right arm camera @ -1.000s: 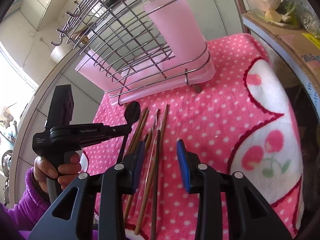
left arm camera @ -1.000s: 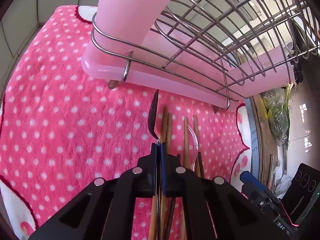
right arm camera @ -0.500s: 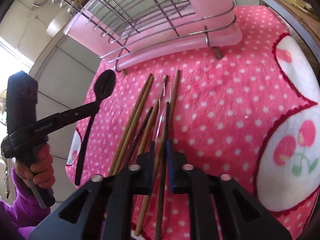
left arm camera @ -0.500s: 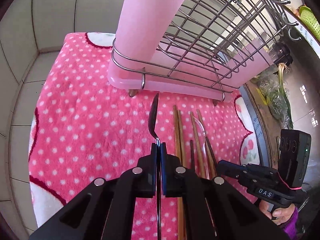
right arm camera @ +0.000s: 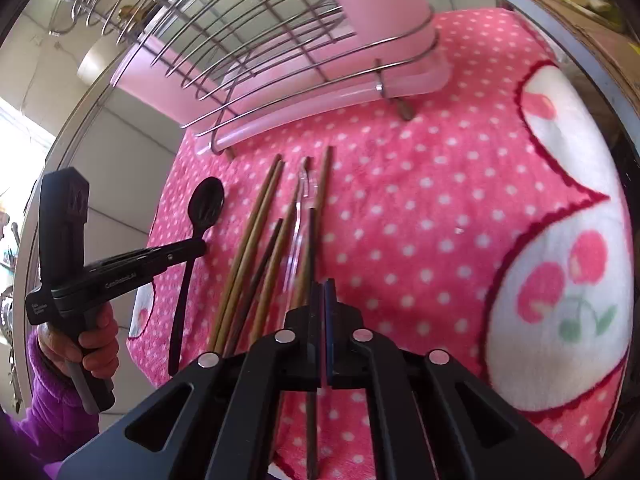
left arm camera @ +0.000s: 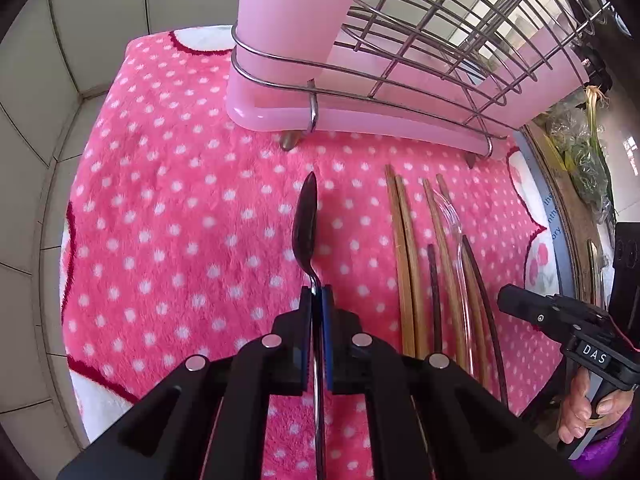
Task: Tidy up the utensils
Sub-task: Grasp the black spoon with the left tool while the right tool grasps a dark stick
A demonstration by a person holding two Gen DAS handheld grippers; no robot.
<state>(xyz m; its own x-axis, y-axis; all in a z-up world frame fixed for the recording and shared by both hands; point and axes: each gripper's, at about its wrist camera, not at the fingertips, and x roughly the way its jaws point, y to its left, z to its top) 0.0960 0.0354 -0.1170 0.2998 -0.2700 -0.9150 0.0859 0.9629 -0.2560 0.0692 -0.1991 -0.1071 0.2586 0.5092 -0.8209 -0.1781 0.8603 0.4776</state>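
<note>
My left gripper [left arm camera: 316, 294] is shut on the handle of a black spoon [left arm camera: 306, 224], held edge-on above the pink polka-dot mat [left arm camera: 180, 220]; the spoon's bowl also shows in the right wrist view [right arm camera: 206, 206]. My right gripper [right arm camera: 323, 288] is shut on a dark chopstick [right arm camera: 311, 240], which runs between its pads. Several wooden and dark chopsticks [right arm camera: 256, 240] and a clear plastic utensil [right arm camera: 298, 232] lie side by side on the mat. They also show in the left wrist view [left arm camera: 408, 264], right of the spoon.
A wire dish rack [left arm camera: 440, 40] with a pink utensil cup [left arm camera: 288, 20] and pink drip tray [left arm camera: 360, 120] stands at the mat's far side. Tiled wall [left arm camera: 60, 60] lies left. A counter edge with vegetables [left arm camera: 584, 152] lies right.
My right gripper closed from open onto the dark chopstick. My left gripper, holding the spoon throughout, drew back from the rack and then moved nearer again.
</note>
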